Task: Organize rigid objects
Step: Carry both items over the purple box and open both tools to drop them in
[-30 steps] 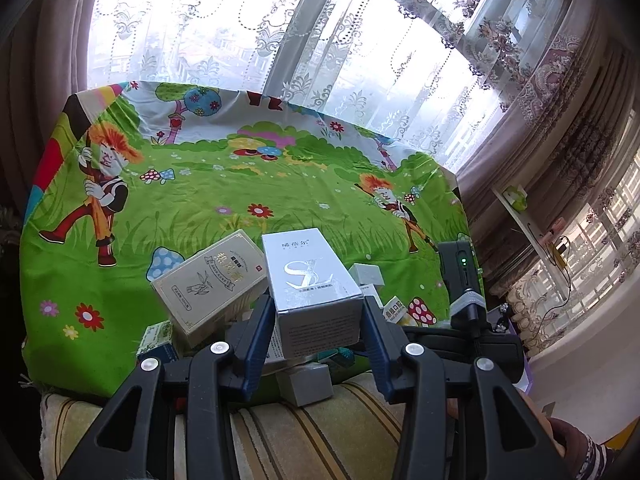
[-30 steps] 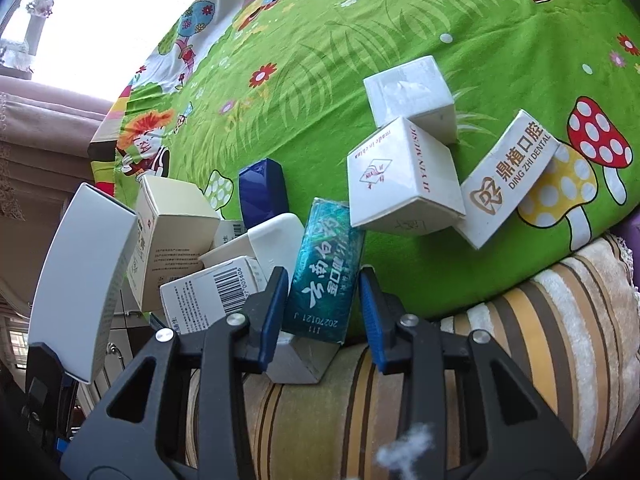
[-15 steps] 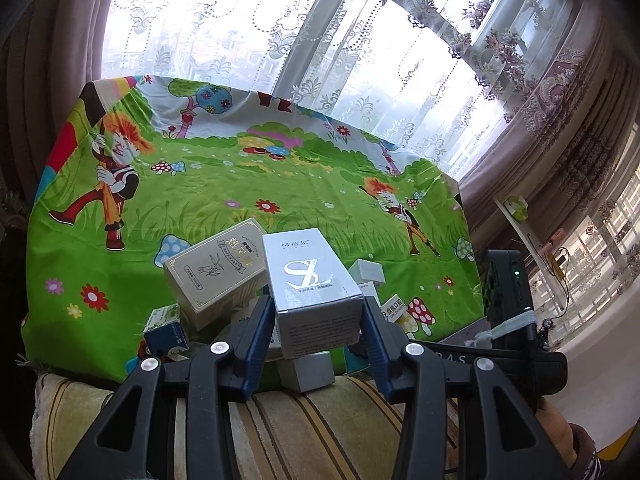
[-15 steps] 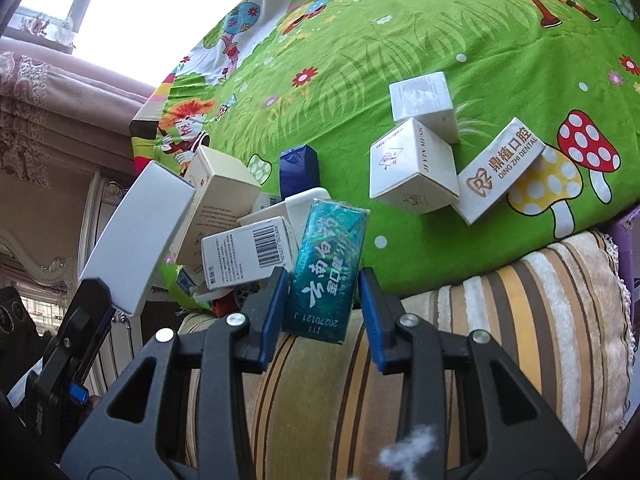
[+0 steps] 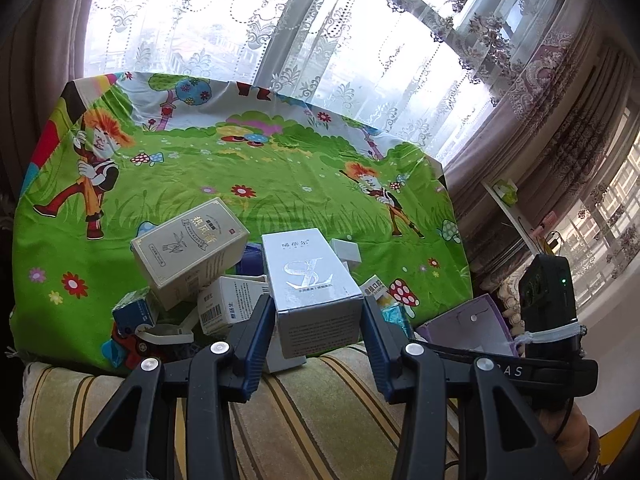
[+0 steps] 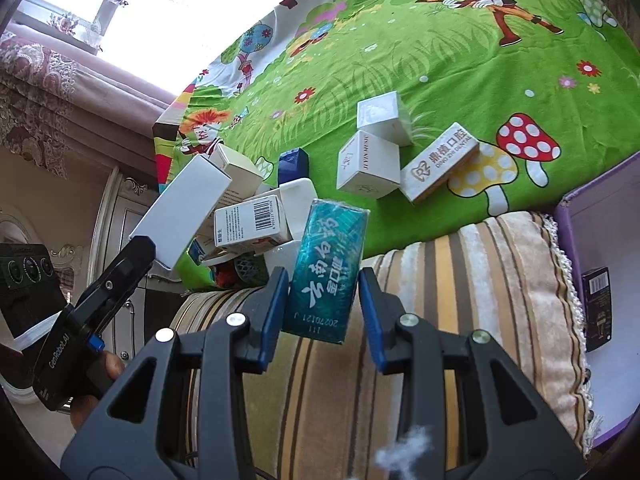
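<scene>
My left gripper (image 5: 318,320) is shut on a silver box (image 5: 310,280) with a large metallic logo, held above the near edge of the table. The same box (image 6: 182,208) shows at the left of the right wrist view. My right gripper (image 6: 323,296) is shut on a teal toothpaste box (image 6: 326,276), lifted over the striped cushion (image 6: 460,300). A heap of boxes lies on the green cartoon cloth (image 5: 280,184): a beige box (image 5: 188,248), a barcode box (image 6: 252,224), a dark blue box (image 6: 294,164), two white cubes (image 6: 370,162) and a dental box (image 6: 440,160).
A purple open box (image 6: 600,280) holding a dark carton (image 6: 598,304) stands at the right, past the cushion; it also shows in the left wrist view (image 5: 468,324). Lace curtains and windows (image 5: 280,32) are behind the table. A cabinet (image 6: 120,216) stands at left.
Both grippers have pulled back and up from the heap, each with its box. The teal box has come off the cloth. The purple box has come into both views.
</scene>
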